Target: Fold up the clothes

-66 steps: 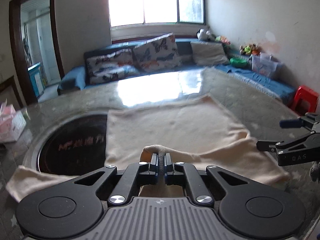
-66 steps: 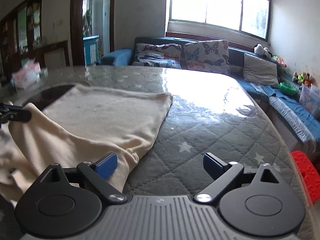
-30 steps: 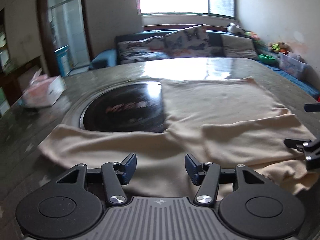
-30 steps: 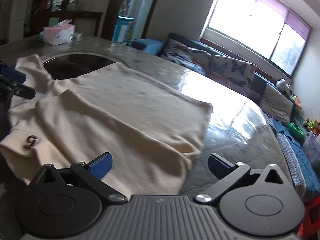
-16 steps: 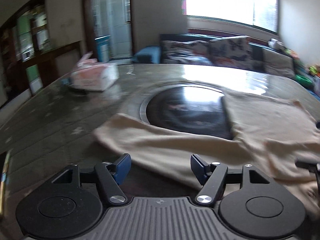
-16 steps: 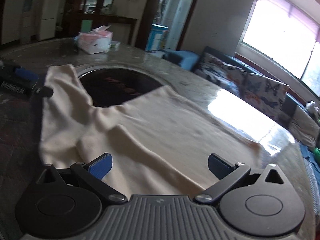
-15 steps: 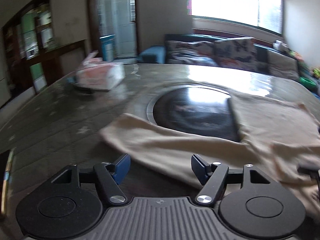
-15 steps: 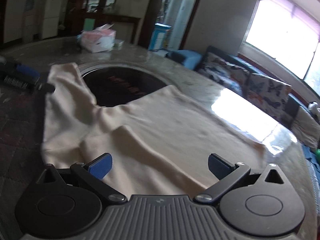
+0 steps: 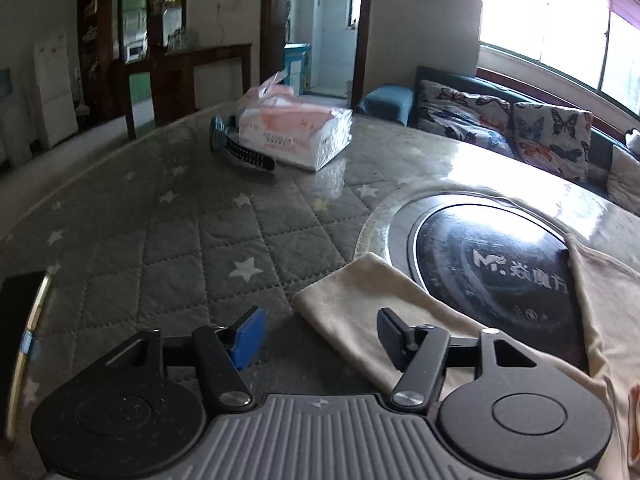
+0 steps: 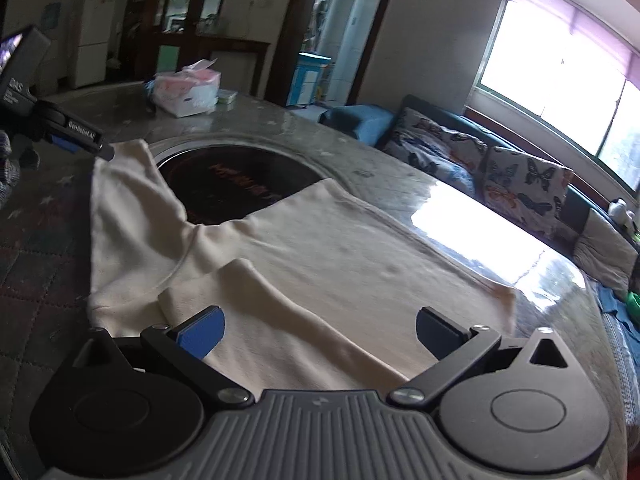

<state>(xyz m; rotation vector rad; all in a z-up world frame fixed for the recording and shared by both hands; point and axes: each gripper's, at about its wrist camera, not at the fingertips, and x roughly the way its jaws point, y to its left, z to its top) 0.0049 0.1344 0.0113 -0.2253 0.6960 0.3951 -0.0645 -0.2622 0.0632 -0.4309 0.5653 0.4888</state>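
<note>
While both tools are gaping apart and gripping nothing, I am observing the cream garment (image 10: 320, 264) lying on the worktop (image 9: 180, 240), its sleeve end (image 9: 352, 300) just beside the black round hob (image 9: 492, 268); my left tool (image 9: 320, 334) is hovering at that sleeve, my right tool (image 10: 320, 330) over the body.

Bright window (image 10: 568, 76), butterfly-cushioned sofa (image 9: 500, 120), dark cabinet (image 9: 132, 40) — open doorway (image 9: 320, 28)
</note>
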